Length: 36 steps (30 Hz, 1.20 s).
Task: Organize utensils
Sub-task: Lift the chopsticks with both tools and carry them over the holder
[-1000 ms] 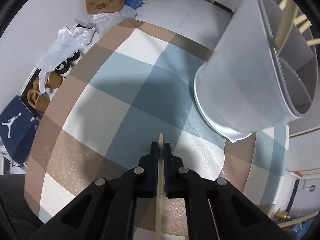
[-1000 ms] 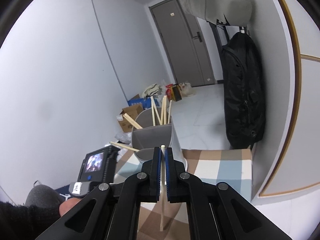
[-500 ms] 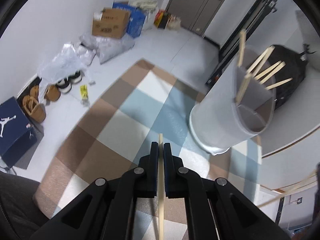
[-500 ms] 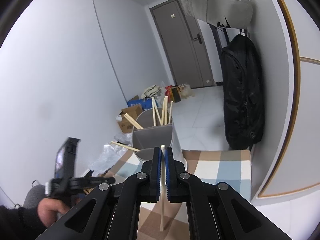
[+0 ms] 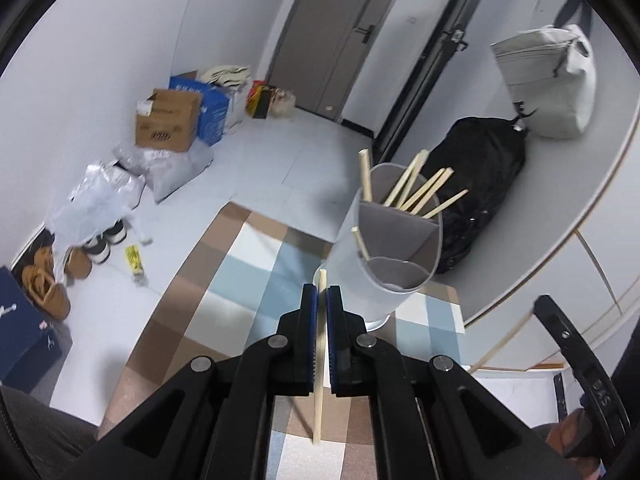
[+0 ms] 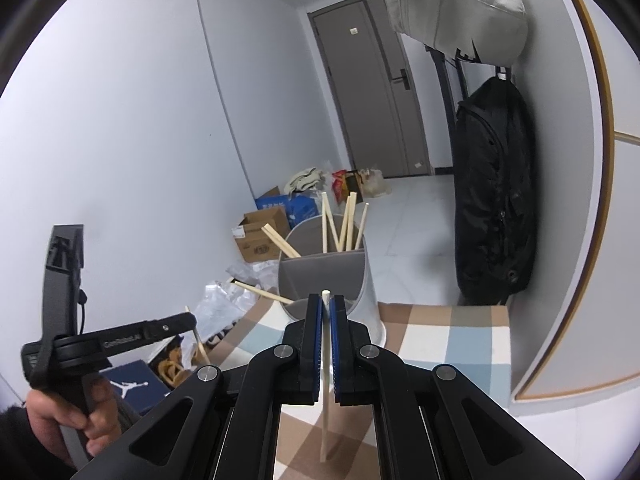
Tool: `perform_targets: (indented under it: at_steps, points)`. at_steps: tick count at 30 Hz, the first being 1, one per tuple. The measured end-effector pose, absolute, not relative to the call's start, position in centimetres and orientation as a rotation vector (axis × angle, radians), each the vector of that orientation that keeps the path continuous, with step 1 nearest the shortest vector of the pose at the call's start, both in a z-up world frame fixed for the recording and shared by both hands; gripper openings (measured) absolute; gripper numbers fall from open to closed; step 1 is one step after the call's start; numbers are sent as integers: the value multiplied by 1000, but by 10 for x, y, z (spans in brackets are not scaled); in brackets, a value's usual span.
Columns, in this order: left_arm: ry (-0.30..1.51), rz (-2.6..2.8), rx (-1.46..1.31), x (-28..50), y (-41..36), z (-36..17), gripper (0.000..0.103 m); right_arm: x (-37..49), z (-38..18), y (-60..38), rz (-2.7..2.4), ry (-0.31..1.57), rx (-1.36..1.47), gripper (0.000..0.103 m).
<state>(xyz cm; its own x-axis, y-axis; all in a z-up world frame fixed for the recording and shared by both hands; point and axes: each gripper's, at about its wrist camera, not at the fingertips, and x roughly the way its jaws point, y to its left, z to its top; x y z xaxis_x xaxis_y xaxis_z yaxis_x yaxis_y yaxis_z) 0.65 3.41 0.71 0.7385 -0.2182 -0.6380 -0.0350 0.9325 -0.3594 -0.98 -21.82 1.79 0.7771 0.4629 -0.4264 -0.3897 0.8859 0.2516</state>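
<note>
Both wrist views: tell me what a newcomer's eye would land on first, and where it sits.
First comes the grey divided holder standing on the checked cloth, with wooden chopsticks fanning out of its back compartment. Next, each gripper is shut on a single chopstick: the left gripper holds one chopstick just short of the holder, and the right gripper clamps another chopstick aimed at the holder's near side.

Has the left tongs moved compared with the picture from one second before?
Yes. The left tongs rose and tilted up: the holder, huge at the right edge before, now looks smaller and nearer centre, with the door now visible. Its chopstick remains clamped.
</note>
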Motion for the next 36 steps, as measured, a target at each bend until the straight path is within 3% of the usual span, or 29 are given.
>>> perform_targets:
  at_steps: [20,36]
  points:
    - [608,-294,-311,-1,22,90,0,4,76,-205,489,428,151,3]
    - [539,-293,-305,52,27,157,0,58,158,-203,493,346,143,3]
